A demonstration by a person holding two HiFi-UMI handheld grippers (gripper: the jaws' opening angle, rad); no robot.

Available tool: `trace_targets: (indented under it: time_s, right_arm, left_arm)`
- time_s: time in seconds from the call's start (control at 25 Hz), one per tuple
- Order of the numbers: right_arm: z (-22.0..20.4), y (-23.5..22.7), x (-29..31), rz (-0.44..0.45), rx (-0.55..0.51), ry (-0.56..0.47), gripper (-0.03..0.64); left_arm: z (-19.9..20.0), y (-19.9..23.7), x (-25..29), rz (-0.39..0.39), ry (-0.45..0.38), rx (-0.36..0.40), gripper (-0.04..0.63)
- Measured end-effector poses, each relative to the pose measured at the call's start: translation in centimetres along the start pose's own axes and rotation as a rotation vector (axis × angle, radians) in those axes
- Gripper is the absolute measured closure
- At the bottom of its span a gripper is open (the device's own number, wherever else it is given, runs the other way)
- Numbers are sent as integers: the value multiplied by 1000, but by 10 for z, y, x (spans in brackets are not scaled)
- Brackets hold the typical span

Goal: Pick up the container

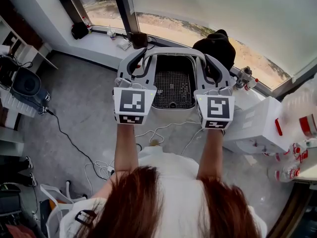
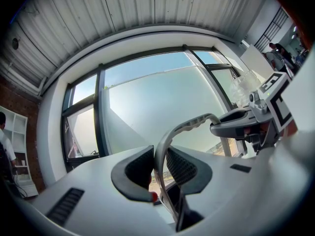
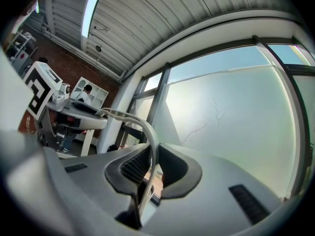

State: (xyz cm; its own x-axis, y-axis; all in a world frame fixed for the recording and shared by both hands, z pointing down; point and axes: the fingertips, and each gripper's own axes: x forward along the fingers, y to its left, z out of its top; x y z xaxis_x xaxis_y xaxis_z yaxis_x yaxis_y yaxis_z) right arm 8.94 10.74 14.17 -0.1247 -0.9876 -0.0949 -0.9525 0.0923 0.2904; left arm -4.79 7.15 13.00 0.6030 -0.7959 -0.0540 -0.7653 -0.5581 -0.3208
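Note:
The container (image 1: 172,106) is a white-grey basket with a dark mesh bottom and an arched handle (image 1: 168,50). It hangs above the floor in front of me in the head view. My left gripper (image 1: 134,63) is shut on the left end of the handle and my right gripper (image 1: 212,66) on the right end. In the left gripper view the pads (image 2: 183,169) press on the grey handle (image 2: 189,126) from both sides. The right gripper view shows the same hold, with the pads (image 3: 133,168) pinching the handle (image 3: 148,129). Both grippers point level.
Cables (image 1: 74,145) trail over the grey floor below. White boxes (image 1: 257,123) and red-capped bottles (image 1: 296,148) stand at the right. A window (image 1: 163,26) and a black bag (image 1: 218,43) lie ahead. A person (image 3: 87,89) stands by shelves far off.

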Motion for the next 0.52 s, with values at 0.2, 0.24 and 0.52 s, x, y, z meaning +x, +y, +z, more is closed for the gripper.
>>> trace_targets:
  time_s: [0.2,0.24,0.52]
  right_arm:
    - [-1,0,6,-17,-3,3,552]
    - [0,0,8,-20,-5,3,552]
    - [-1,11,22,-36,-8,8,552]
  left_arm:
    - [-4,4,6,-17,-2,1,506]
    - [-4,6,7,-20,-3,1,506]
    - [-13,21,12,-36,-8,-4,507]
